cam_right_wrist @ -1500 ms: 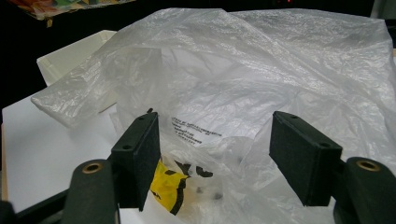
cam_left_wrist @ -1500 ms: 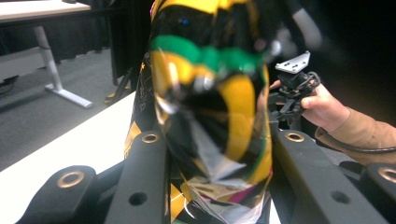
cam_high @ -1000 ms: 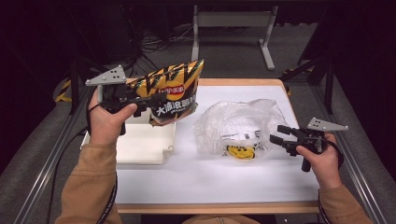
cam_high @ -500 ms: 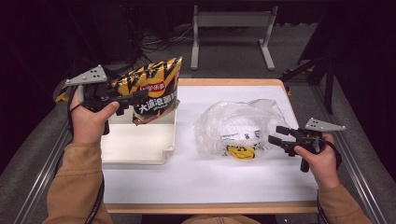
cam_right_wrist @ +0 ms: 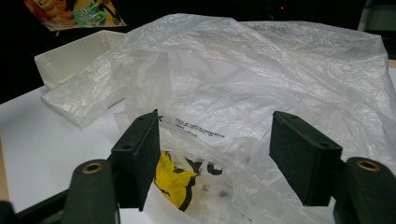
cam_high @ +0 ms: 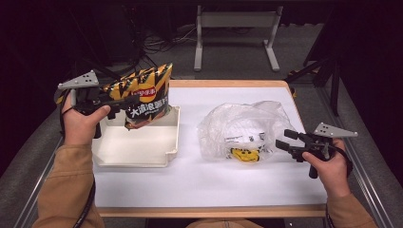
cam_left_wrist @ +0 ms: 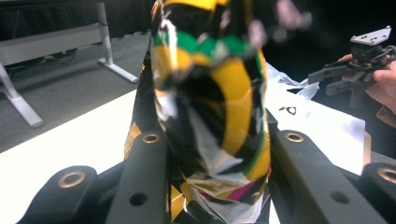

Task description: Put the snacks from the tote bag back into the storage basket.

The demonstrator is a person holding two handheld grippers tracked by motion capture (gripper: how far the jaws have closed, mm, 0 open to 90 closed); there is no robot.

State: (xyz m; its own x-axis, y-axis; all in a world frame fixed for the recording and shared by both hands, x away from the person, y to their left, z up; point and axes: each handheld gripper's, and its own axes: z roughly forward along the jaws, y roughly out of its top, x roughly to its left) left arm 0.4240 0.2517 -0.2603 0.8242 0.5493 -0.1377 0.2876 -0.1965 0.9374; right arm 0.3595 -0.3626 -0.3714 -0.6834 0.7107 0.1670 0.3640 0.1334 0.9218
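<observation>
Left tool (cam_high: pixel 124 100) clamped on chip bag (cam_high: pixel 145 97) above white tray (cam_high: pixel 138 147) (right tool (cam_high: pixel 285 140) apart): loose squeeze could drop it outside.

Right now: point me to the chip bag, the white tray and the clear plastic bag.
chip bag (cam_high: pixel 145 97), high view, middle of its printed front.
white tray (cam_high: pixel 174 134), high view, bare right wall.
clear plastic bag (cam_right_wrist: pixel 280 70), right gripper view, crumpled upper film.
</observation>
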